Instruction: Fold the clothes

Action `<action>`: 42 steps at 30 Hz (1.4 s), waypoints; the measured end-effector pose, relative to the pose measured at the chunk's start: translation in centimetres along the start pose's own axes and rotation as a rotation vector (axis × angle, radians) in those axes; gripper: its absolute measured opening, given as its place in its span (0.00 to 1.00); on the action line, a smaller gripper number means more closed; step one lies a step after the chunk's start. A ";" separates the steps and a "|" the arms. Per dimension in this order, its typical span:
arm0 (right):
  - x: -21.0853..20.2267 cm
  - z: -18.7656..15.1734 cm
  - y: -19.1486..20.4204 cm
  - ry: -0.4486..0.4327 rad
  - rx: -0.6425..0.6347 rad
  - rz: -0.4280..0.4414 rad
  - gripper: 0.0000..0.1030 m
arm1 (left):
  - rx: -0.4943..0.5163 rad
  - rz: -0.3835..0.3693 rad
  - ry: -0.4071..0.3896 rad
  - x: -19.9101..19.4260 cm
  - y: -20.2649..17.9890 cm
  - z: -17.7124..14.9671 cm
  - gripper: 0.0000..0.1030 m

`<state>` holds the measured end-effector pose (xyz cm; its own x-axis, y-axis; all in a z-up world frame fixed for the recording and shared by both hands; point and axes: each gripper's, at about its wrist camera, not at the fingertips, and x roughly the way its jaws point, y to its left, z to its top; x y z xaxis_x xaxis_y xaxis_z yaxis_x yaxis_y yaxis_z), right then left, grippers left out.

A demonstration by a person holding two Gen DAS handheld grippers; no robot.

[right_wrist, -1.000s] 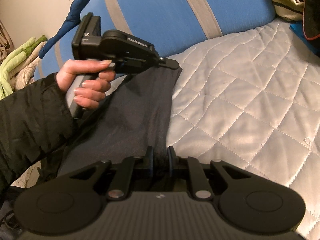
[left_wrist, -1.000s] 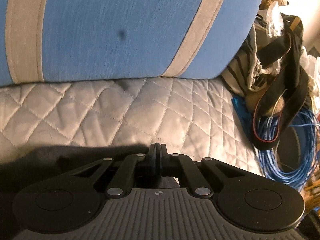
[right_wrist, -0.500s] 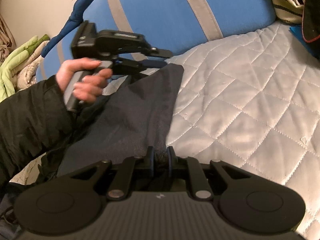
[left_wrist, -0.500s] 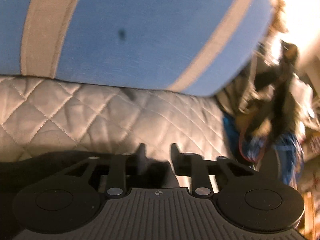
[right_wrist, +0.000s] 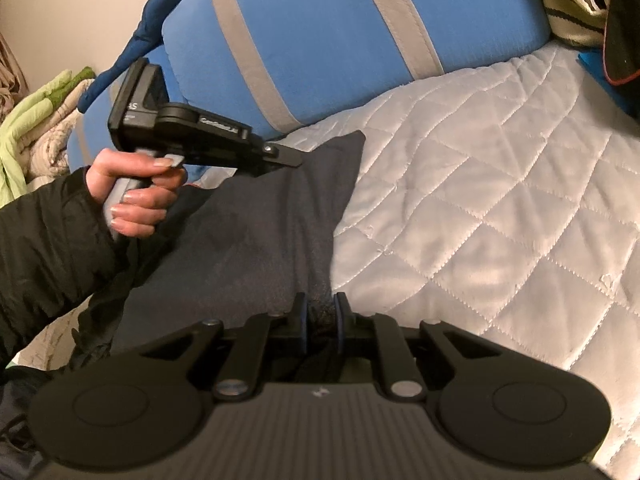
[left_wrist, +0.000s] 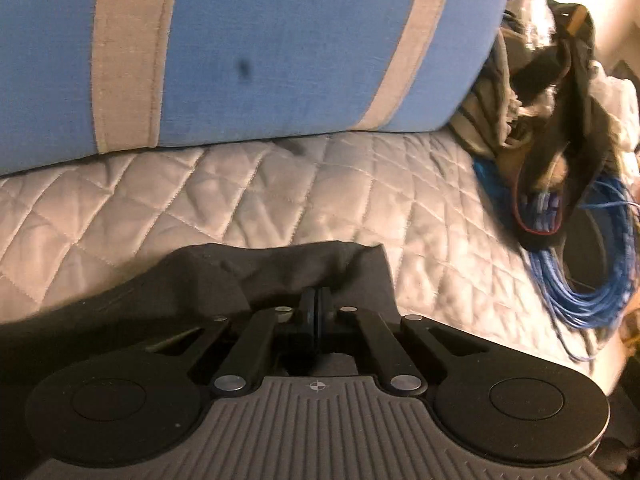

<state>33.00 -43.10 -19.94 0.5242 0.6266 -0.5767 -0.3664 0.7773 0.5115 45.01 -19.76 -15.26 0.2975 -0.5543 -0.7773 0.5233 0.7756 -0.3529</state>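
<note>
I have the dark garment (right_wrist: 248, 240) pinched at both ends on the bed (right_wrist: 500, 208): left gripper (left_wrist: 316, 300) fingers pressed together on its far edge, right gripper (right_wrist: 319, 312) clamping the near edge. It runs lengthwise between them, pillow (left_wrist: 260, 48) just beyond.

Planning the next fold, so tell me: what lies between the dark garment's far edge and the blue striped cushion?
Only bare quilted cover lies between the dark garment and the blue striped cushion, seen in the left wrist view.
</note>
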 end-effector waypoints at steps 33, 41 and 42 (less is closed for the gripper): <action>-7.9 0.2 10.4 0.034 -0.344 -0.475 1.00 | -0.012 0.326 -0.284 -21.7 -0.8 -8.5 0.71; -12.5 0.8 14.0 -0.004 -0.394 -0.491 1.00 | -0.053 0.349 -0.350 -30.3 -1.6 -11.8 0.72; -13.1 1.0 14.5 -0.013 -0.397 -0.492 1.00 | -0.065 0.345 -0.363 -31.4 -1.6 -12.0 0.72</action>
<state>21.58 -40.13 -4.35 0.7122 0.1916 -0.6753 -0.3364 0.9375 -0.0887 25.20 -0.02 3.42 0.7089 -0.3223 -0.6274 0.2979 0.9431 -0.1478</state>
